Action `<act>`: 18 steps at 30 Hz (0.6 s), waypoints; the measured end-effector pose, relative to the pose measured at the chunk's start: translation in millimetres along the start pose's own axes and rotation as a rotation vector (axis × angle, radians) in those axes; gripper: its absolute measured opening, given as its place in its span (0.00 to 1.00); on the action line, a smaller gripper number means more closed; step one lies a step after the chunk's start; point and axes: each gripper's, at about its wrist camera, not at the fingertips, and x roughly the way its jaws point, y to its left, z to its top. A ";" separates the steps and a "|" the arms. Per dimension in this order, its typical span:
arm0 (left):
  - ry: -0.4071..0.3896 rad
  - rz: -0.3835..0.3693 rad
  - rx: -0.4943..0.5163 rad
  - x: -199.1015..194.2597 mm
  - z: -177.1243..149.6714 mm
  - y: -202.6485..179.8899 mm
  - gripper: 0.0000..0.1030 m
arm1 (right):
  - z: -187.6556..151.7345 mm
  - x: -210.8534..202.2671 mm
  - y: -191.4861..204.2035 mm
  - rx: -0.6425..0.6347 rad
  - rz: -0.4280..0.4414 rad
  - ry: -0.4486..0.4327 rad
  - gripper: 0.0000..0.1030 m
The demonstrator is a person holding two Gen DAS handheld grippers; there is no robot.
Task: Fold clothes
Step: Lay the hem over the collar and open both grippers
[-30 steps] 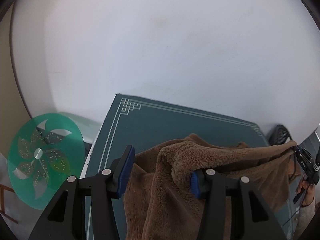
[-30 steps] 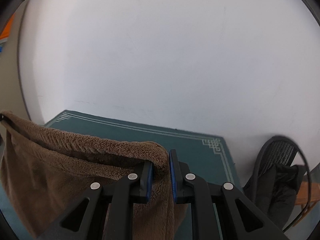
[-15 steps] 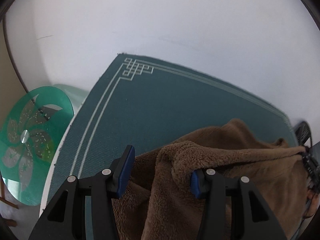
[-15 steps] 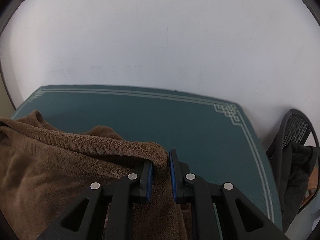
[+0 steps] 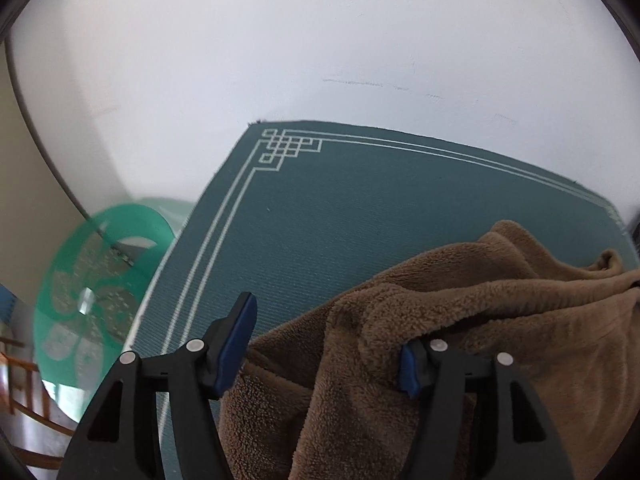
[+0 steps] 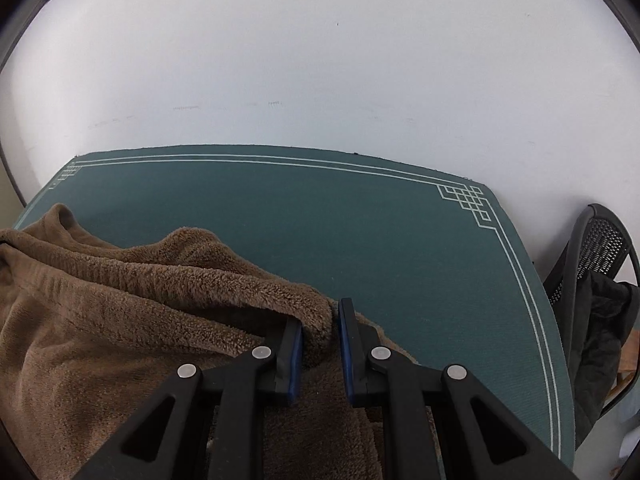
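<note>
A brown fleece garment [image 5: 460,332] lies bunched on a dark green mat [image 5: 360,208] with white border lines. My left gripper [image 5: 326,344] is open; a fold of the fleece drapes over its right finger and fills part of the gap. In the right wrist view the garment [image 6: 132,312] spreads to the left over the mat [image 6: 360,232]. My right gripper [image 6: 320,340] has its jaws slightly parted around a thick fleece edge that still sits between them.
A white wall rises behind the mat. A green glass round table top [image 5: 96,292] stands left of the mat. A black mesh chair [image 6: 596,264] with dark clothing on it stands at the right.
Both grippers came down toward the mat and the garment settled onto it. The right jaws, clamped tight on the fleece before, have parted a little.
</note>
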 end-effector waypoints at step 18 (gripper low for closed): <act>-0.038 0.125 0.088 -2.0 -0.4 -15.9 0.71 | -4.1 7.6 7.6 -0.027 -0.021 0.022 0.15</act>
